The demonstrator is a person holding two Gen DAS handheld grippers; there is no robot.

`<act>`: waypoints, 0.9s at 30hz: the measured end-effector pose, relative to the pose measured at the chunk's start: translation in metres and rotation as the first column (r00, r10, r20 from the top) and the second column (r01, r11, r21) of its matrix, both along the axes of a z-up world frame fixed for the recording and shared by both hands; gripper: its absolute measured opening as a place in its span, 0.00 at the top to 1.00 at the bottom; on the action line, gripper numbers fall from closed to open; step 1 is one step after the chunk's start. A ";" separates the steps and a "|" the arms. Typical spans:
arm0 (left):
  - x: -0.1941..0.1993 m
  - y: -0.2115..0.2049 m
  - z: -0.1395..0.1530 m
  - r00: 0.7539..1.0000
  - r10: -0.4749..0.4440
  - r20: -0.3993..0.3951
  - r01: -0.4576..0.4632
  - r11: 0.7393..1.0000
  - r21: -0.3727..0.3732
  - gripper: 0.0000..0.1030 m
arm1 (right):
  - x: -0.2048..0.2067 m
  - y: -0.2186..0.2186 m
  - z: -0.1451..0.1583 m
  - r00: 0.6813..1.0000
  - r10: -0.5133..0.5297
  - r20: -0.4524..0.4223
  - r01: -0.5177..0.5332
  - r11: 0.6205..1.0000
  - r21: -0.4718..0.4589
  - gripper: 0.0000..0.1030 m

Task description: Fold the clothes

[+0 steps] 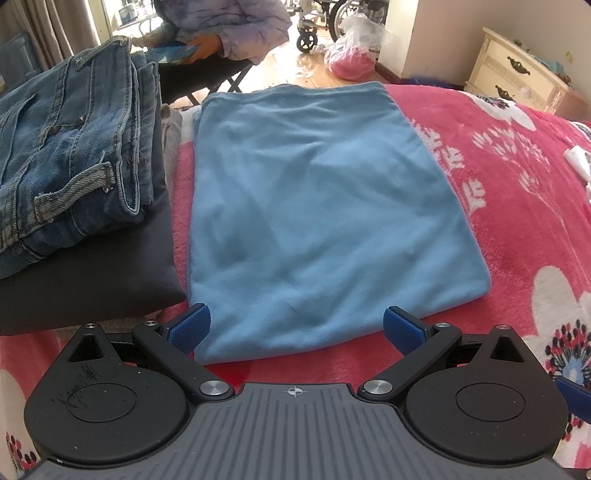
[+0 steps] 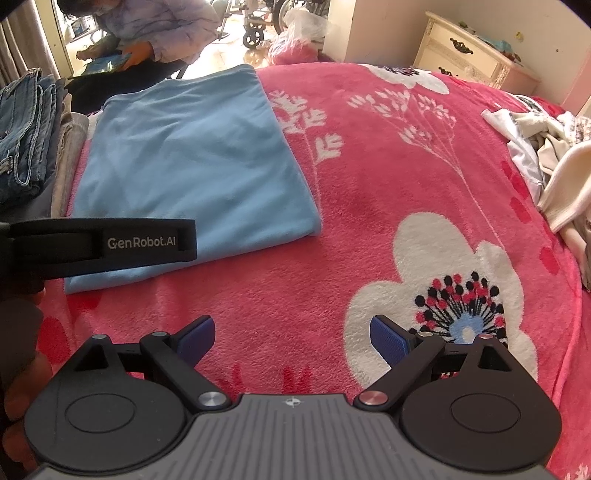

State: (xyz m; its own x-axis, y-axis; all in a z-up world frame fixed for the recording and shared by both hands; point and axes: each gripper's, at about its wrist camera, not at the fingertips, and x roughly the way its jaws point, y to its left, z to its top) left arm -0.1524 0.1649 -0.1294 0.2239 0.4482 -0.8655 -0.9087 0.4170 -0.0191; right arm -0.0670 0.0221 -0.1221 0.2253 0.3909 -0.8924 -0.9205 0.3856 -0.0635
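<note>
- My left gripper (image 1: 295, 328) has its jaws spread wide and holds nothing; the blue pads (image 1: 190, 326) sit either side of the near edge of the blue cloth (image 1: 321, 206)
- The blue cloth lies folded flat in a rough rectangle straight ahead of my left fingers, its near hem between the pads but not pinched by them
- It rests on the pink blanket (image 1: 517, 206), which has white flowers printed on it
- To the left of my left fingers stands a stack: folded jeans (image 1: 70, 147) on top of a dark garment (image 1: 110, 273), just beside the cloth's left edge
- My right gripper (image 2: 291, 336) is also wide open and empty, its pads (image 2: 391, 338) hovering over bare blanket (image 2: 369, 166)
- From the right wrist view the blue cloth (image 2: 192, 158) lies ahead and to the left of my right fingers, well clear of them
- The left tool's black body (image 2: 103, 243), lettered GenRobot.AI, reaches in from the left and covers part of the cloth's near edge
- Far right of my right fingers is a heap of unfolded white and cream clothes (image 2: 546, 155) on the blanket
- Beyond the bed a seated person (image 2: 155, 33) in a pale jacket bends over something blue in their hands
- A cream nightstand (image 2: 465, 55) stands past the far right corner, and a plastic bag (image 1: 354, 48) sits on the wooden floor
</note>
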 end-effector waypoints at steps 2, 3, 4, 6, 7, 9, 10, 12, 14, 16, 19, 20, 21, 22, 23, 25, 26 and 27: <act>0.000 0.000 -0.001 1.000 0.000 -0.002 0.000 1.000 -0.002 0.02 | 0.000 0.000 0.000 1.000 0.001 0.000 -0.001 1.000 -0.001 0.09; 0.000 0.000 -0.001 1.000 -0.001 -0.003 0.001 1.000 -0.002 0.02 | -0.001 0.000 0.000 1.000 0.003 0.000 -0.003 1.000 -0.002 0.09; 0.000 0.000 -0.001 1.000 -0.001 -0.004 0.001 1.000 0.001 0.02 | -0.001 0.000 -0.001 1.000 0.004 -0.001 -0.004 1.000 -0.003 0.09; 0.000 -0.001 -0.001 1.000 -0.004 -0.005 0.004 1.000 0.008 0.02 | -0.001 0.001 -0.001 1.000 0.006 -0.001 -0.006 1.000 -0.005 0.09; 0.000 -0.001 -0.001 1.000 -0.005 -0.006 0.006 1.000 0.010 0.02 | -0.002 0.001 -0.001 1.000 0.006 -0.001 -0.006 1.000 -0.007 0.09; 0.001 -0.001 -0.001 1.000 -0.007 -0.010 0.007 1.000 0.011 0.02 | -0.002 0.002 -0.001 1.000 0.008 0.001 -0.008 1.000 -0.008 0.09; 0.000 -0.001 -0.002 1.000 -0.007 -0.009 0.007 1.000 0.010 0.02 | -0.002 0.002 -0.001 1.000 0.009 0.002 -0.009 1.000 -0.009 0.09; 0.000 0.000 -0.002 1.000 -0.006 -0.009 0.006 1.000 0.008 0.02 | -0.003 0.003 -0.001 1.000 0.012 0.002 -0.012 1.000 -0.010 0.09; 0.000 0.001 -0.002 1.000 -0.005 -0.009 0.005 1.000 0.006 0.02 | -0.004 0.003 -0.001 1.000 0.016 0.003 -0.016 1.000 -0.011 0.09; -0.001 0.001 -0.002 1.000 -0.004 -0.008 0.004 1.000 0.004 0.02 | -0.005 0.004 -0.001 1.000 0.017 0.004 -0.017 1.000 -0.013 0.09; -0.001 0.001 -0.002 1.000 -0.003 -0.005 0.003 1.000 0.005 0.02 | -0.006 0.005 -0.001 1.000 0.018 0.006 -0.018 1.000 -0.015 0.09; -0.002 0.002 -0.002 1.000 -0.002 -0.004 0.002 1.000 0.005 0.02 | -0.006 0.005 -0.001 1.000 0.019 0.007 -0.019 1.000 -0.016 0.09; -0.002 0.002 -0.002 1.000 -0.001 -0.004 0.001 1.000 0.005 0.02 | -0.006 0.005 -0.001 1.000 0.020 0.007 -0.019 1.000 -0.017 0.09; -0.002 0.002 -0.002 1.000 -0.002 -0.003 0.002 1.000 0.005 0.02 | -0.006 0.005 -0.002 1.000 0.020 0.008 -0.020 1.000 -0.017 0.09; -0.002 0.002 -0.002 1.000 -0.002 -0.004 0.002 1.000 0.004 0.02 | -0.006 0.006 -0.002 1.000 0.021 0.008 -0.021 1.000 -0.018 0.09; -0.002 0.003 -0.003 1.000 -0.001 -0.003 0.001 1.000 0.002 0.02 | -0.006 0.006 -0.002 1.000 0.022 0.009 -0.022 1.000 -0.019 0.09; -0.002 0.003 -0.003 1.000 -0.001 -0.003 0.001 1.000 0.001 0.02 | -0.006 0.007 -0.002 1.000 0.023 0.009 -0.022 1.000 -0.019 0.09; -0.002 0.003 -0.003 1.000 -0.001 -0.003 0.001 1.000 0.002 0.02 | -0.007 0.007 -0.002 1.000 0.023 0.009 -0.022 1.000 -0.020 0.09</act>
State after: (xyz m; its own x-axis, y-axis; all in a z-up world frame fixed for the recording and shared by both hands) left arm -0.1546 0.1682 -0.1323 0.2221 0.4494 -0.8653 -0.9082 0.4183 -0.0159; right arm -0.0735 0.0288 -0.1242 0.2251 0.3780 -0.8980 -0.9282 0.3634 -0.0797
